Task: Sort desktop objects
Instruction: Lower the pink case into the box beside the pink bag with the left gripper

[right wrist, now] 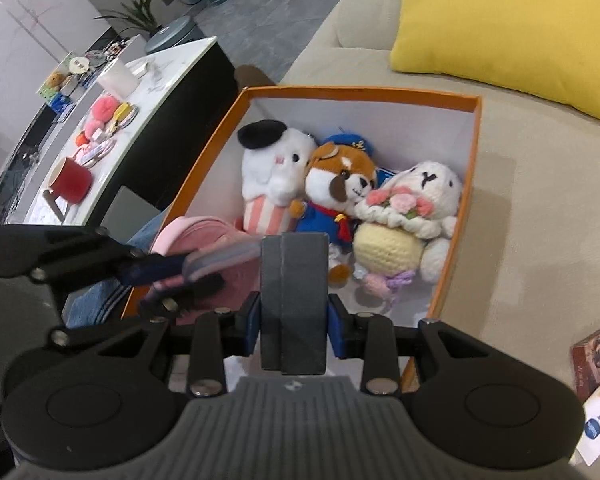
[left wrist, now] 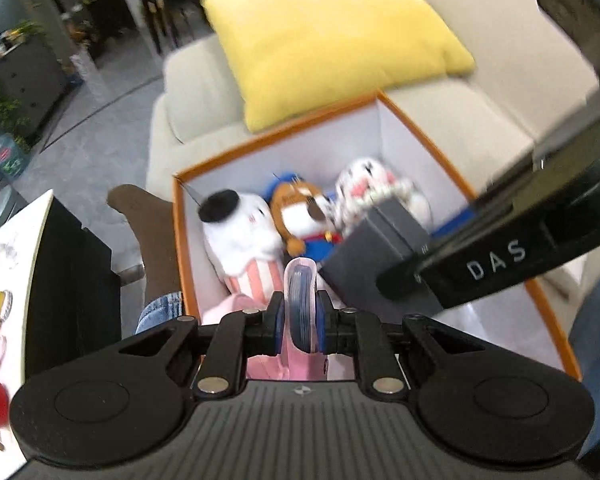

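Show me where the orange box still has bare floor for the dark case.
Bare white floor in the orange box lies at its near right, between the crocheted bunny and the right wall. The far end is crowded: three plush toys side by side. The near left holds a pink item.

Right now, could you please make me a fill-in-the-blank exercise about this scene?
1. The right gripper is shut on a dark grey ____.
2. The three plush toys lie inside an ____-rimmed box.
3. The cushion on the sofa is ____.

Missing words: box; orange; yellow
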